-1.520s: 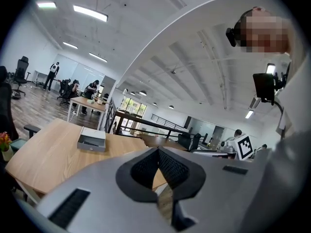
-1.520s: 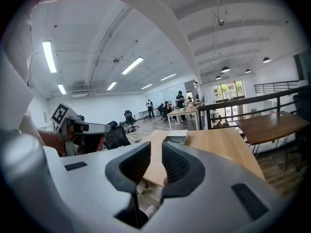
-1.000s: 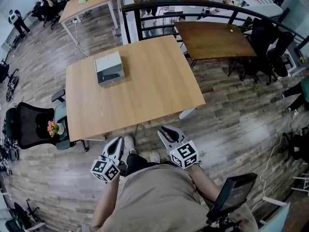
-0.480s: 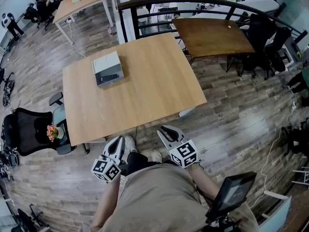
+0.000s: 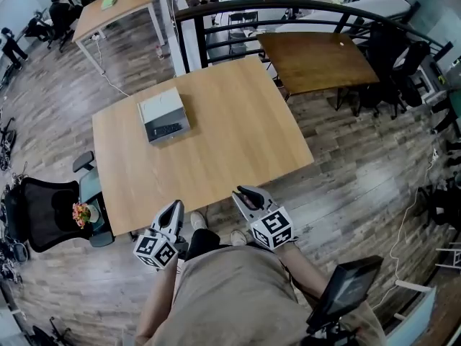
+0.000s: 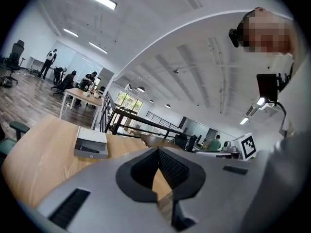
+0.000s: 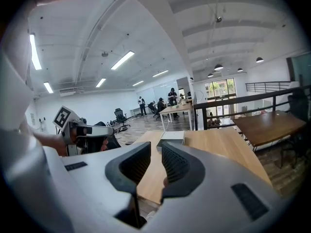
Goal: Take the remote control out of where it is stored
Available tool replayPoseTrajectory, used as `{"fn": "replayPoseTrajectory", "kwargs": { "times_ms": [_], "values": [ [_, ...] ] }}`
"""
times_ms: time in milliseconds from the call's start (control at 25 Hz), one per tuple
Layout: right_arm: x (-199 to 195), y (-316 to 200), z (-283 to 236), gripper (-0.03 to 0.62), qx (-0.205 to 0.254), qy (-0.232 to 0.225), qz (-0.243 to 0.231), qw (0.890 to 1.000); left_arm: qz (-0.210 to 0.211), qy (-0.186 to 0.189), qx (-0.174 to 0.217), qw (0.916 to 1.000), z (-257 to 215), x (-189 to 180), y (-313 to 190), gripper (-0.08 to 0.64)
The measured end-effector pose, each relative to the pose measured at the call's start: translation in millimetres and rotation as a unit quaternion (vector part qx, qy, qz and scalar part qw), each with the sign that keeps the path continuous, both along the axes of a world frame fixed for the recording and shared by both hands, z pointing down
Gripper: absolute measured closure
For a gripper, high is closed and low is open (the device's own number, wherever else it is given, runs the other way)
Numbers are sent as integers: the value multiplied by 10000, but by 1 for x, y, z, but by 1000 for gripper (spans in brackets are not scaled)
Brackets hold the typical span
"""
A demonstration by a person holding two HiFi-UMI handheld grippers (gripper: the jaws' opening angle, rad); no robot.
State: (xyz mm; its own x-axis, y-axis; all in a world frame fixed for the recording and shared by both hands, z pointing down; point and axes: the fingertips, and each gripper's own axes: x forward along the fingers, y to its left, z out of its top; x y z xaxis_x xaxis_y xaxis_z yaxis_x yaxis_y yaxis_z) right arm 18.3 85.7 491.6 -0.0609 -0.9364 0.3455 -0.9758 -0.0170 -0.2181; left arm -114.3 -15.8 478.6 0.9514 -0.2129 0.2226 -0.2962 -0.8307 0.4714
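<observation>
A grey storage box sits on the far left part of the light wooden table. Its drawer is pulled out toward me, with the dark remote control lying in it. Both grippers are low, at the table's near edge and far from the box. My left gripper is shut and empty, its tips touching. My right gripper is shut too, with only a thin slit between the pads and nothing in it. The box appears ahead in the left gripper view, and the box is small in the right gripper view.
A black office chair stands at the table's left side, with a small flower pot beside it. Behind the table are a dark wooden table and a black railing. More chairs stand at the right.
The person has stepped toward the table. Both grippers have moved forward together and their tips now reach its near edge. The box looks closer. Neither pair of jaws has changed.
</observation>
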Motion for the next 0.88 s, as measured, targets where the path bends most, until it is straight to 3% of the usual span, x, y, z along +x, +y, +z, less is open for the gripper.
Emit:
{"fn": "replayPoseTrajectory", "kwargs": {
  "times_ms": [360,880],
  "values": [
    [4,-62,-12,535,14,68,266,9996,313,140,41,9994,-12,16,-68,566],
    [-4,-131,-14,535,-206,298,463,9983,469,257,-224,9983,7,0,-145,566]
  ]
}}
